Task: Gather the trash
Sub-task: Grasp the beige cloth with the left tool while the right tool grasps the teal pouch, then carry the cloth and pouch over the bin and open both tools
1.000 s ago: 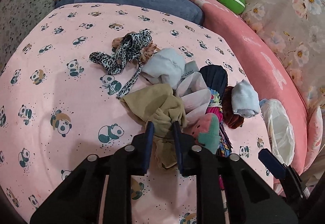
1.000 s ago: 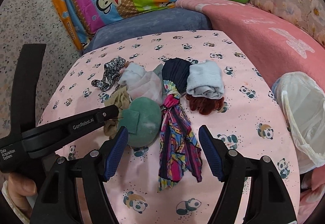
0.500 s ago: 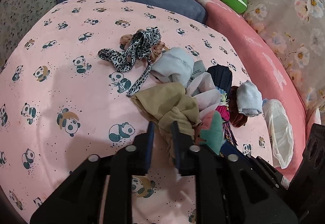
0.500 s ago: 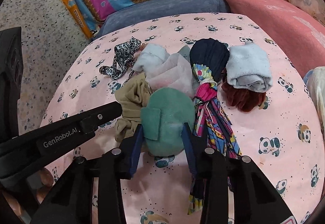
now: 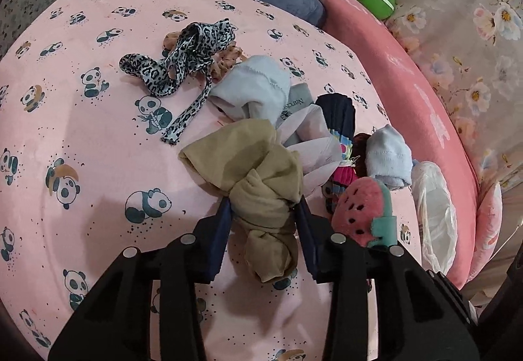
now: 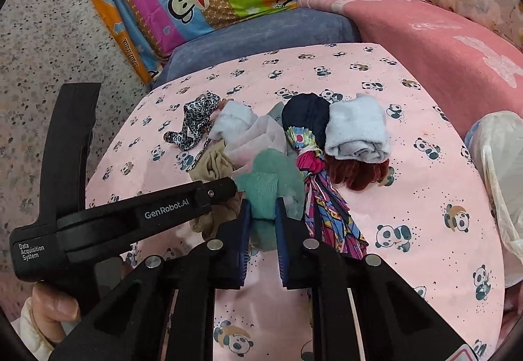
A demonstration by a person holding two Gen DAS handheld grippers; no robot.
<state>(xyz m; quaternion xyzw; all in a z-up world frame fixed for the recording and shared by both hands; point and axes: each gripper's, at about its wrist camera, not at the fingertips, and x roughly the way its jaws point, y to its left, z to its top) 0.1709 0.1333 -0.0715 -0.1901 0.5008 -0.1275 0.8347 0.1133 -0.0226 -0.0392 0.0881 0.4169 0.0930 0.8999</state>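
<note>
So the white plastic bag (image 5: 436, 214) sits open at the right edge of the panda-print desk (image 5: 81, 132); can't tell what's inside it. The khaki stocking bundle (image 5: 261, 184) lies right in front of the left tool (image 5: 264, 210), whose jaws are clenched on its knotted part. Right tool (image 6: 263, 210) is pinched tight on the green side of the watermelon plush (image 6: 271, 181), just beside the bundle. Behind them: leopard strap (image 5: 183, 63), light blue socks (image 6: 358, 128), colourful scarf (image 6: 330, 207).
</note>
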